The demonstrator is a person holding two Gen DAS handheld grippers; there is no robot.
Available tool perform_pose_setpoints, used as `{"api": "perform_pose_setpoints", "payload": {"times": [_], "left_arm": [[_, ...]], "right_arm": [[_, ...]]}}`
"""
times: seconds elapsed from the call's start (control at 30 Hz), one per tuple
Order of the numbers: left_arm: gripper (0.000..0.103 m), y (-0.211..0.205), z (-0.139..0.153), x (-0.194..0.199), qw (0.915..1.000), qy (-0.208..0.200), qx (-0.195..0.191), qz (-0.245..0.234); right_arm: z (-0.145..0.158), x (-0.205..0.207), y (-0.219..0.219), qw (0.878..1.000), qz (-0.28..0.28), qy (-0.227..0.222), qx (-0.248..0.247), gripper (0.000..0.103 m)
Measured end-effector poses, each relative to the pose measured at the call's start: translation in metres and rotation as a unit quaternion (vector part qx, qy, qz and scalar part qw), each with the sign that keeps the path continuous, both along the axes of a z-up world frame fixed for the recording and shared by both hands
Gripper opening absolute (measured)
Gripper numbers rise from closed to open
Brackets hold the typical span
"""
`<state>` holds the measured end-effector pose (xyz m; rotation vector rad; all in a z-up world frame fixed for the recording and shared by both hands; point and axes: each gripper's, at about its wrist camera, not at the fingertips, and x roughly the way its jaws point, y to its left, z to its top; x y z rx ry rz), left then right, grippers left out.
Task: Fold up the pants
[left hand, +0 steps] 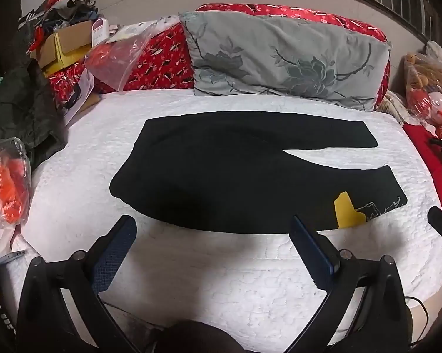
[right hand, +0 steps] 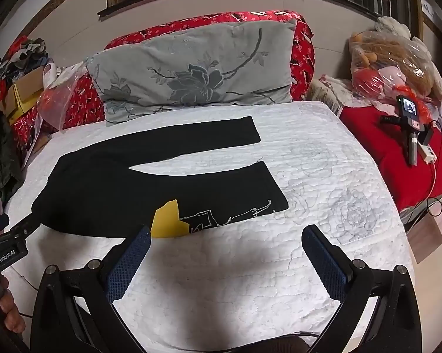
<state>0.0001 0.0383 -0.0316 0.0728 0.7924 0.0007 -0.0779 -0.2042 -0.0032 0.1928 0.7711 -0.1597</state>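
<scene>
At 9 o'clock of my left view: crinkled clear plastic bag of orange stuff, glossy. Above it, toward 10, an open cardboard box heaped with clothes.

Centre: black pants, matte, flat and unfolded on the white quilted bedspread, stitched with a faint flower pattern. Waist toward 9, both legs running toward 3, a narrow wedge of quilt showing between them. Near leg carries a yellow patch and thin white line drawing by the cuff.

At 12: grey pillow, soft, printed with dark blossoms, leaning on a red floral cushion.

My left gripper: jaws spread wide, nothing between the blue textured pads, hovering just short of the pants' near edge. My right gripper: same, jaws wide, empty, left pad near the yellow patch.

At 3 of the right view: small camera on a handle lying on red cloth.
</scene>
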Motion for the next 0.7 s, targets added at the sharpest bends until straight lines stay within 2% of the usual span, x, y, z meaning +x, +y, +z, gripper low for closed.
{"api": "perform_pose_setpoints", "payload": {"times": [0.7], "left_arm": [[0.103,-0.017,0.008,0.01,1.0,-0.006,0.0,0.005]], "right_arm": [[0.0,0.002,0.002,1.0,0.003,-0.002,0.0,0.103]]}}
